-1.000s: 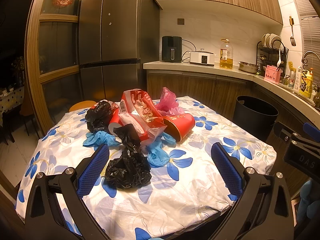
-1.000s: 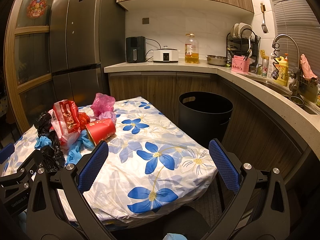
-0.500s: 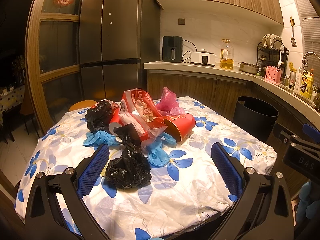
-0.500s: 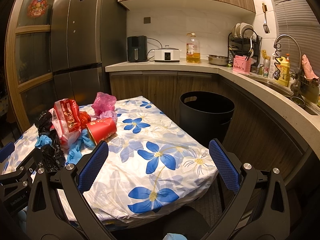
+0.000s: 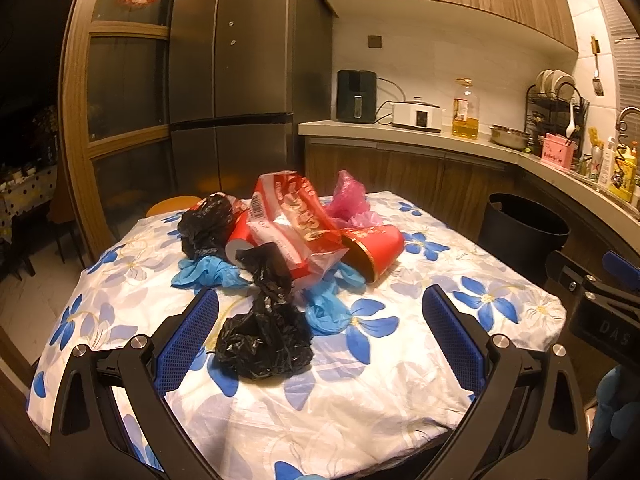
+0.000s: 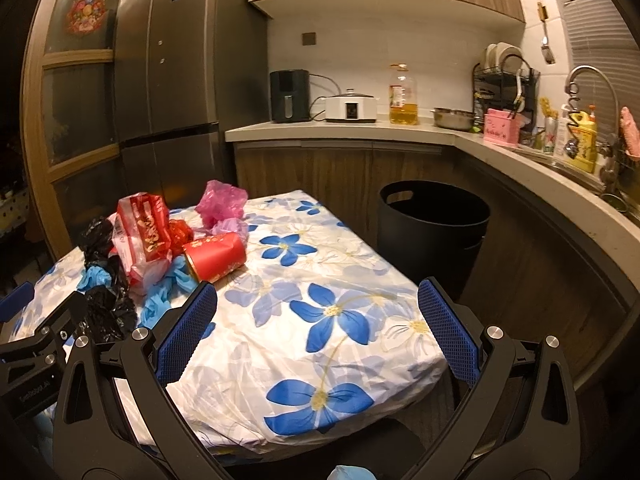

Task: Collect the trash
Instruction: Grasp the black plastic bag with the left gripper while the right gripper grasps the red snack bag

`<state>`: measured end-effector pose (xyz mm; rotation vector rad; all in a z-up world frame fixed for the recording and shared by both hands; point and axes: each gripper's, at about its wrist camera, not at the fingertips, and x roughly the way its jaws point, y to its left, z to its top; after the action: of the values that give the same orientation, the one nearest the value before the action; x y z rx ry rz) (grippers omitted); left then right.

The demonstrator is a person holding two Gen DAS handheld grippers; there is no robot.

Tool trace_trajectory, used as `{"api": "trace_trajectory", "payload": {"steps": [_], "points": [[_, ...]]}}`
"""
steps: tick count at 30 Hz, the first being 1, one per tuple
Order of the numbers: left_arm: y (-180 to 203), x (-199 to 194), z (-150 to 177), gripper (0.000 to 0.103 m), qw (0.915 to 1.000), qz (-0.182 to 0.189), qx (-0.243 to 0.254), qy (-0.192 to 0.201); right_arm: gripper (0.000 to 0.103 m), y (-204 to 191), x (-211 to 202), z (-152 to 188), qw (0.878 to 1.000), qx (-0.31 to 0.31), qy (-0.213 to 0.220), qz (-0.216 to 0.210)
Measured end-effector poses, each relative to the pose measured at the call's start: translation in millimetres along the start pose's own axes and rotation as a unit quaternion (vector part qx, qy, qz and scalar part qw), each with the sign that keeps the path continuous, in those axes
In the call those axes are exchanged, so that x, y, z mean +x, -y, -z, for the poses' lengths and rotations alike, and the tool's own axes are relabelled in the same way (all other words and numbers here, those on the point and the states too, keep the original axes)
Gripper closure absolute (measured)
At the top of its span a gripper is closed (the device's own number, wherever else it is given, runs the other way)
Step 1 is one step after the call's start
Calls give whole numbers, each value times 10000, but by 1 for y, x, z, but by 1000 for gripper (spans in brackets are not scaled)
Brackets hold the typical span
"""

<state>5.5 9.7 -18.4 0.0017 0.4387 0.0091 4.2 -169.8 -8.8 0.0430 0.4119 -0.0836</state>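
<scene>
a table draped in a white cloth printed with blue flowers [image 5: 400, 380] carries a heap of trash toward its far left part; nearest the camera lies a knotted, crumpled black plastic bag [image 5: 266, 338], flat on the cloth and framed between the blue-padded fingers of the left gripper [image 5: 320, 336], whose jaws stand wide apart and hold nothing; the bag sits closer to the left finger than to the right one, touching neither as far as can be seen; behind it lie crumpled blue gloves [image 5: 330, 304], a red and white plastic snack wrapper [image 5: 296, 224] propped up on the pile, a red cylindrical can with a gold rim [image 5: 372, 246] lying on its side with its open end toward the camera, a second crumpled black bag [image 5: 206, 224] at the left of the heap, and a crumpled pink plastic bag [image 5: 348, 200] at the back; the right gripper [image 6: 318, 336] hovers over the near right part of the cloth, its jaws likewise spread wide and empty, with the heap off to its left; a round black trash bin [image 6: 434, 228] stands on the floor just beyond the table's right edge, in front of the wooden cabinets under the grey kitchen counter [image 6: 400, 130]; a tall steel fridge [image 5: 240, 80] stands behind the table
</scene>
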Motion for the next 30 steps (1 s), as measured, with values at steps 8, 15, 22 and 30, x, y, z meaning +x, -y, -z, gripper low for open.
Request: {"api": "trace_trajectory", "payload": {"steps": [8, 15, 22, 30], "points": [[-21, 15, 8, 5, 9989, -336, -319, -24, 4, -10, 19, 8, 9987, -81, 95, -495], [-44, 37, 14, 5, 9974, -483, -533, -55, 4, -22, 36, 13, 9956, -154, 78, -923], [-50, 60, 17, 5, 9975, -416, -532, -190, 5, -35, 53, 19, 9921, -246, -69, -1231], [-52, 79, 29, 13, 9967, -333, -501, -540, 11, -48, 69, 26, 9872, -333, -212, -1546]]}}
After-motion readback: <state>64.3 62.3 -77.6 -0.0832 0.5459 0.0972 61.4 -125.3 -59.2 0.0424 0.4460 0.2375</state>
